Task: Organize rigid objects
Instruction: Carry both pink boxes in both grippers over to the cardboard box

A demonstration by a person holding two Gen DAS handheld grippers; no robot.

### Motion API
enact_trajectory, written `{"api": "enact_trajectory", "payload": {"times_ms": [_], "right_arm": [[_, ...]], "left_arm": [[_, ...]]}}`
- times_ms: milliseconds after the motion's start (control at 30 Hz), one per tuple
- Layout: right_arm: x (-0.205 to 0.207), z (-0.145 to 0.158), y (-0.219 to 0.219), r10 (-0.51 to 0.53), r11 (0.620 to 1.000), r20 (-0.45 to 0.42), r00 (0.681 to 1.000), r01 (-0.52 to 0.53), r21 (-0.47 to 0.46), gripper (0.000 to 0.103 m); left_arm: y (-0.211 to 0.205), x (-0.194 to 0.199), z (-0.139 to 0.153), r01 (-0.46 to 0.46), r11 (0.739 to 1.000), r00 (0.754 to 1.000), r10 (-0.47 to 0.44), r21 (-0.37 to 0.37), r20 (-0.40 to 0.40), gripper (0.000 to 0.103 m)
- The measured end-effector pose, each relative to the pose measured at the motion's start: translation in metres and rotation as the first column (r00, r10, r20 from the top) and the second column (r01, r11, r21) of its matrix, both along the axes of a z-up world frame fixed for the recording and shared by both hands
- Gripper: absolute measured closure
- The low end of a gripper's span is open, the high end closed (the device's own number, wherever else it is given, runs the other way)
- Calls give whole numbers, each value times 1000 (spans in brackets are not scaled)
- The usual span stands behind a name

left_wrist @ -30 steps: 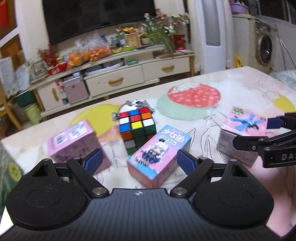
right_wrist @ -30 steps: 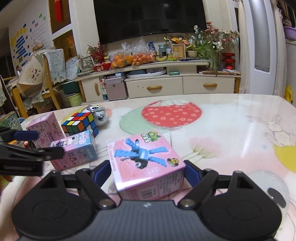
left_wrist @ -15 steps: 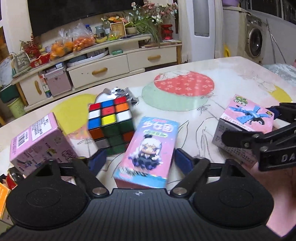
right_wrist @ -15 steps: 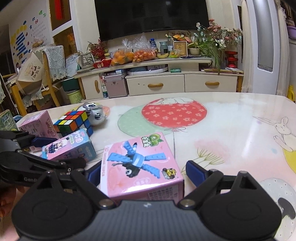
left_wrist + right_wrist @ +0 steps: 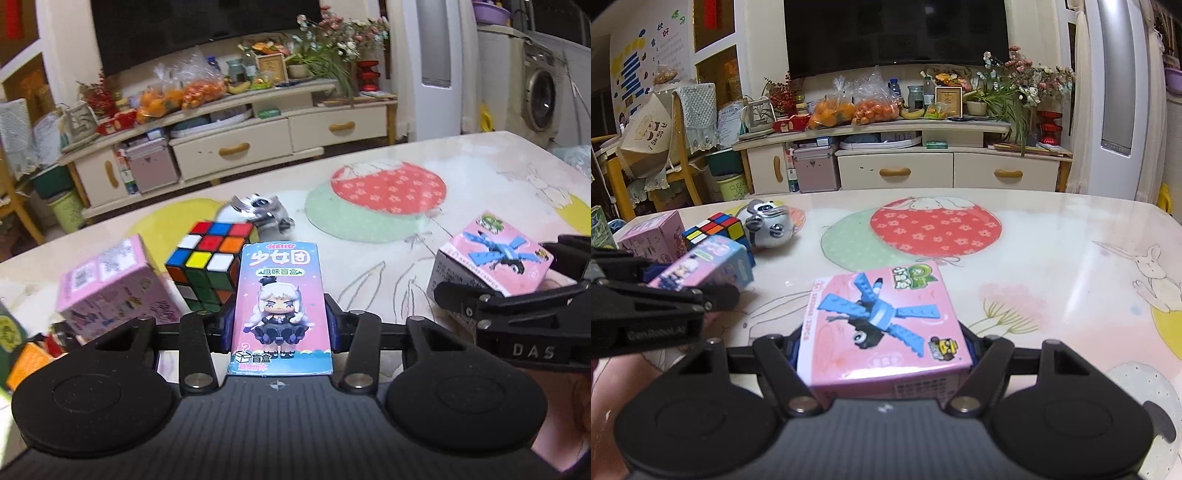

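Puzzle cube [image 5: 207,266] just beyond left tongs [image 5: 280,325]

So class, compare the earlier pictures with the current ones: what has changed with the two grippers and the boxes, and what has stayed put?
The left gripper has brought its jaws in around the anime-girl box, and they are closing on its sides. The right gripper likewise is closing its jaws on the pink brick-toy box. The Rubik's cube, the pink box and the silver toy stayed on the table.

Doll box [image 5: 281,306] and pink brick-toy box [image 5: 886,325] lie apart on table
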State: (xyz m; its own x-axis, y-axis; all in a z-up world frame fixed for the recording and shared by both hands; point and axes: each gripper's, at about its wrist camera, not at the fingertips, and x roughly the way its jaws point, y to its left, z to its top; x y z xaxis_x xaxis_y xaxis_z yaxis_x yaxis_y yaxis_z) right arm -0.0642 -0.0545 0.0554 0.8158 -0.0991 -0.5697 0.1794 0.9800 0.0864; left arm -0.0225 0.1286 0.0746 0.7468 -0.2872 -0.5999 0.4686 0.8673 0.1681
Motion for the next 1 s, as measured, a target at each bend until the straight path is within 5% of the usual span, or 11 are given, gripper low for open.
{"api": "enact_trajectory", "payload": {"times_ms": [1000], "right_arm": [[-20,27,48,44,998,63,997,-42,-44,31]], "left_arm": [[54,-26,58,-199,978,976,204,-67,78,48]]}}
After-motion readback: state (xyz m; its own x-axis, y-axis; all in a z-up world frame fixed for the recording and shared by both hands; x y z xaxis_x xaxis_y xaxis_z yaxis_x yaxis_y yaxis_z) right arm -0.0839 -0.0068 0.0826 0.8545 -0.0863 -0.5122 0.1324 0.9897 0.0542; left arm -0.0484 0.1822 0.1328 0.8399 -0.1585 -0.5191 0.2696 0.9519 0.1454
